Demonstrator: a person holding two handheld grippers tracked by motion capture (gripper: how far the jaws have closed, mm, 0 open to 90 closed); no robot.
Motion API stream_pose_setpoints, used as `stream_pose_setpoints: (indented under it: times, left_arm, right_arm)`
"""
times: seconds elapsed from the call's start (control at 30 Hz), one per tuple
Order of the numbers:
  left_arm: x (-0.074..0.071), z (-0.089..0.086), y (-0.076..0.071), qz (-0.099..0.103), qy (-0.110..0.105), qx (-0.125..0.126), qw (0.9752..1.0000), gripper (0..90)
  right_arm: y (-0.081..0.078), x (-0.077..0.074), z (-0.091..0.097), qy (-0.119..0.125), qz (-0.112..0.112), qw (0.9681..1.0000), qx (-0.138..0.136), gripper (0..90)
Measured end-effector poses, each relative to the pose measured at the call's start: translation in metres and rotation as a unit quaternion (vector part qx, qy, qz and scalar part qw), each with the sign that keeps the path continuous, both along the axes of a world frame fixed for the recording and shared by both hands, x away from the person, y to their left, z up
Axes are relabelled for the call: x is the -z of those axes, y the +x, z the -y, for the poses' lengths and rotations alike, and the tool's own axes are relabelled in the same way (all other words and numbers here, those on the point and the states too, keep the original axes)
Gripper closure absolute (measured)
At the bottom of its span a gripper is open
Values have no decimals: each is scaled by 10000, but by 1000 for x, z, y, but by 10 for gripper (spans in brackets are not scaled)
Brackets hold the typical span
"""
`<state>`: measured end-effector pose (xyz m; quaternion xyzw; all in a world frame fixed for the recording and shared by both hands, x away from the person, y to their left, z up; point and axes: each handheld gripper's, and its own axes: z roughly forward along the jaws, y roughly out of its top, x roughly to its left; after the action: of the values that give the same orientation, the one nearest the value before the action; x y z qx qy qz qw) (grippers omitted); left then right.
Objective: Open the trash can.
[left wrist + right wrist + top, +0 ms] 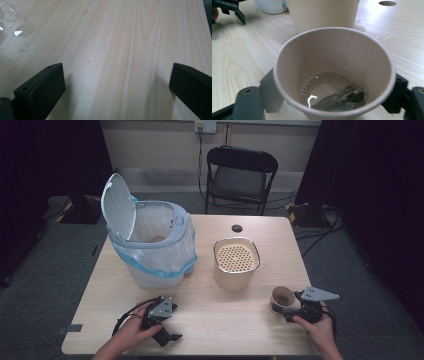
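**Paper cup between your right jaws, near bench's right front edge**

The paper cup (334, 72) stands upright near the bench's (210, 320) front right edge, a little liquid and a dark tea bag (342, 98) in its bottom. Your right hand-held gripper (289, 306) has one jaw on each side of its wall; whether they press it, I cannot tell. Just behind stands the beige strainer canister (236, 262); farther left, the bagged bin (150, 242), lid up. Your left hand-held gripper (167, 332) rests on the bench, jaws spread wide over bare wood.
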<state>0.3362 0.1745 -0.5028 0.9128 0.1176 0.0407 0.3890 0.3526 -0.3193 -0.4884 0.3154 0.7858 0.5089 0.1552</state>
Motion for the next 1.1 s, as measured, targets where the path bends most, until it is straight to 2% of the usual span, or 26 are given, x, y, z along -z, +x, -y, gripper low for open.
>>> stream_pose_setpoints:
  times: [0.43, 0.67, 1.1]
  left_arm:
    - [0, 0, 0, 10, 14, -8, 10000, 0]
    - [0, 0, 0, 20, -14, -7, 10000, 0]
    - [0, 0, 0, 17, 13, -8, 10000, 0]
  right_arm:
    - [2, 2, -5, 82, 5, 10000, 25, 245]
    - [1, 0, -7, -7, 19, 10000, 34, 254]
    - [6, -18, -6, -315, -13, 9993, 204, 263]
